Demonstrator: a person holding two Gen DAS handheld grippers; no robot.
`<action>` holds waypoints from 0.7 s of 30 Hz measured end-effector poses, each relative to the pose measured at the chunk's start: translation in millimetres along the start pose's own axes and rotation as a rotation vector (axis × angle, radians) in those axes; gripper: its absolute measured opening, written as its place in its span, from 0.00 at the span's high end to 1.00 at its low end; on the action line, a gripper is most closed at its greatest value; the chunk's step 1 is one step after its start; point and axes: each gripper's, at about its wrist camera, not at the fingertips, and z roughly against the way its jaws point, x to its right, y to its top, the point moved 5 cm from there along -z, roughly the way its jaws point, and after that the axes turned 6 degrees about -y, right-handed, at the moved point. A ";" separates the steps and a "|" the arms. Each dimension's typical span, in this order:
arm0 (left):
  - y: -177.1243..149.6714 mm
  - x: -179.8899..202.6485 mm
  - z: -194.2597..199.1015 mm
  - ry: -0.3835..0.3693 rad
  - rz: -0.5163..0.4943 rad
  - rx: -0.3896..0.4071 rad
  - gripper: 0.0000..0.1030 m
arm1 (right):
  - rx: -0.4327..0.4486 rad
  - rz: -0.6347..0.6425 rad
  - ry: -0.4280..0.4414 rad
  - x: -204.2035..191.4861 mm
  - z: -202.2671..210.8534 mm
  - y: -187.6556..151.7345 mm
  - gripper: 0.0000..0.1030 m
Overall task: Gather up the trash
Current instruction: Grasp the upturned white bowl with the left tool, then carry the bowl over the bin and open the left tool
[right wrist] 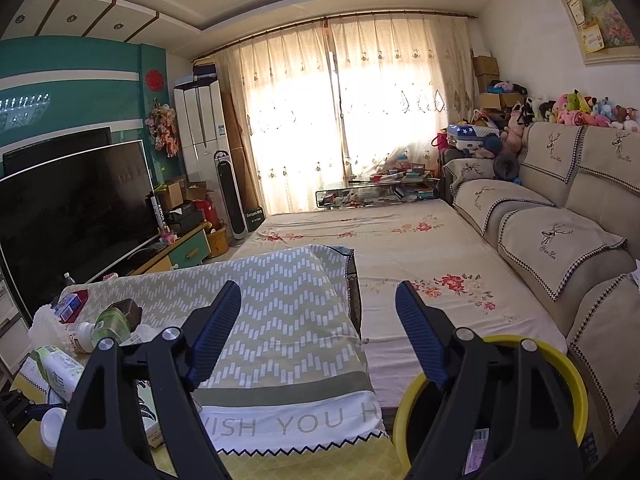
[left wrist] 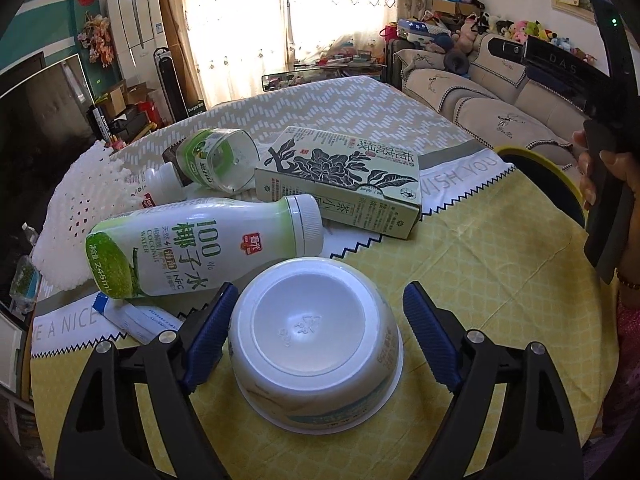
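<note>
Trash lies scattered over the cloth-covered bench, nearest of all an upturned white bowl resting rim-down on the yellow cloth. The left gripper straddles it with its jaws apart: the left blue pad is at the bowl's side, the right one stands clear of it, and neither pad presses on it. Just beyond the bowl a coconut water bottle lies on its side, cap toward the right, with a small blue-and-white packet beside its base. Behind it a green tea carton lies flat, and further left a clear green-labelled cup is tipped over next to a small white bottle and white foam netting. At the bench's right edge sits a yellow-rimmed bin. The right gripper, held in a hand, hangs above that edge with jaws apart and nothing between them.
</note>
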 end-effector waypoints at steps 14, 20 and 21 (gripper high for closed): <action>8.4 12.2 17.8 -0.027 0.002 0.009 0.25 | -0.013 -0.007 0.007 -0.1 -1.2 -1.0 0.27; 37.3 38.1 35.7 -0.045 -0.046 0.059 0.24 | -0.025 -0.053 0.002 15.4 -0.2 -0.1 0.27; 43.3 43.8 36.1 -0.047 -0.058 0.065 0.24 | -0.022 -0.060 -0.003 18.5 0.6 0.0 0.27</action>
